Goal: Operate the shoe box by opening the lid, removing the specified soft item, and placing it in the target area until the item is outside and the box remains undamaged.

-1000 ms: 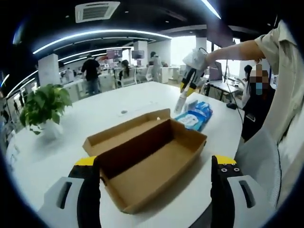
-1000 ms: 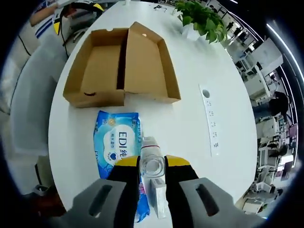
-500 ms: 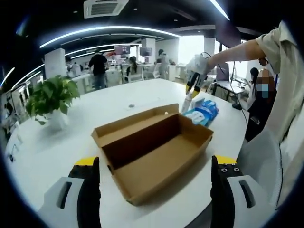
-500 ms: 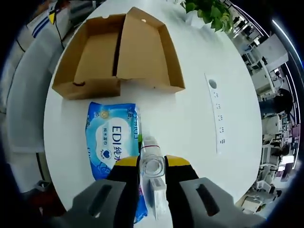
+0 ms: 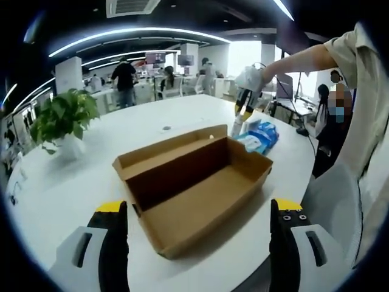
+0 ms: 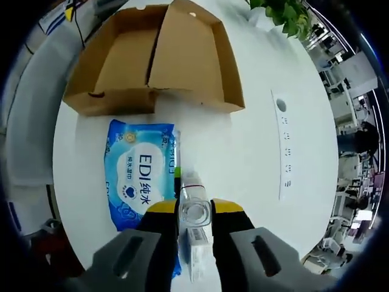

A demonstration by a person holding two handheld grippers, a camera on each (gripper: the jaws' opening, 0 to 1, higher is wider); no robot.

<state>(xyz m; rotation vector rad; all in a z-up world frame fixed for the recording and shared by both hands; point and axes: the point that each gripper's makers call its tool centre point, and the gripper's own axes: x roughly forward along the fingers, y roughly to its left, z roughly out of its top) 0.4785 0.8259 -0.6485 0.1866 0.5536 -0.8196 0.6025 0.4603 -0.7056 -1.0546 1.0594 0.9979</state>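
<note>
The right gripper point(image 6: 195, 214) holds a small clear bottle point(image 6: 194, 205) between its two jaws; the jaws are closed on it near its top, and the bottle hangs down toward the white table point(image 6: 261, 164). In the left gripper view the same gripper point(image 5: 242, 115) is seen far across the table, held by a person's hand point(image 5: 250, 79), with the bottle point(image 5: 237, 126) below it, just beside the blue pack. The left gripper point(image 5: 197, 243) has its jaws wide apart, with nothing between them, and it stays in the air in front of the shoe box.

The shoe box point(image 5: 194, 191) stands open on the table, its lid folded back flat behind it, and the inside looks bare. The soft item, a blue pack of wet wipes point(image 6: 138, 173), lies flat on the table outside the box, near its short end. A small white carton point(image 6: 196, 254) lies under the right gripper. A potted plant point(image 5: 58, 121) stands on the table well apart from the box. A white power strip point(image 6: 284, 146) lies on the table, on the other side of the box.
</note>
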